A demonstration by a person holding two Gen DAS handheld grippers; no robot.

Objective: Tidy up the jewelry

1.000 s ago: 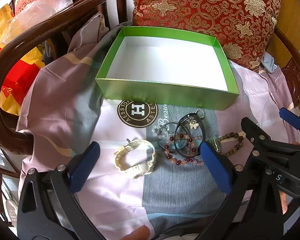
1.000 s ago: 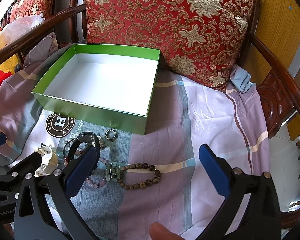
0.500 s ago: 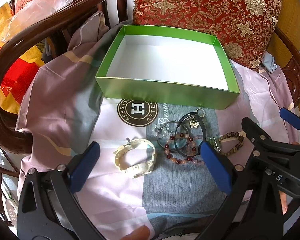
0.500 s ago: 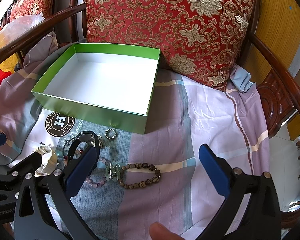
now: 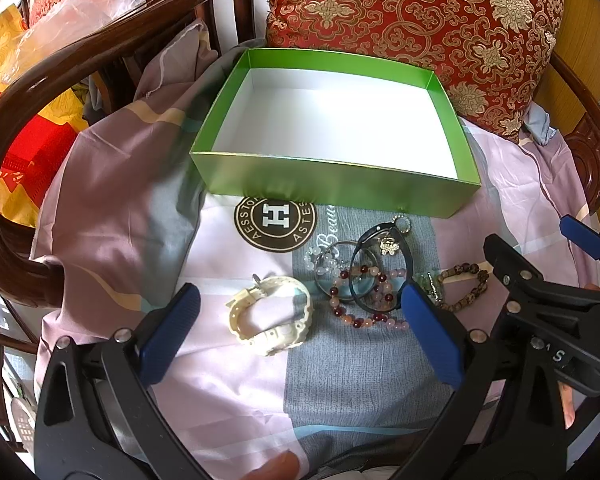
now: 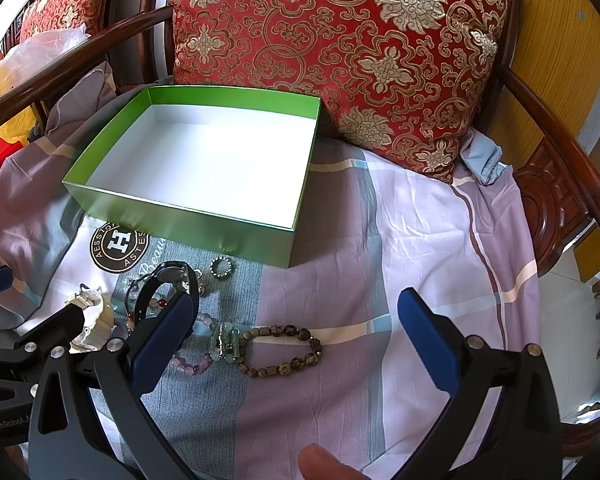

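Observation:
A green box (image 5: 332, 184) with a white inside sits open on a patterned cloth, with nothing in it; it shows again as the green box (image 6: 180, 216) in the right wrist view. In front of it lie a cream watch (image 5: 272, 316), a pile of bead bracelets and dark bangles (image 5: 364, 280), a small ring (image 6: 221, 269) and a brown bead bracelet (image 6: 284, 346). My left gripper (image 5: 300, 328) is open, low over the watch. My right gripper (image 6: 296, 332) is open above the brown bracelet.
A red and gold cushion (image 6: 340, 48) leans behind the box. Dark wooden chair arms (image 5: 52, 84) curve on both sides. The cloth (image 6: 420, 240) spreads flat to the right of the box. A fingertip (image 6: 320, 460) shows at the bottom edge.

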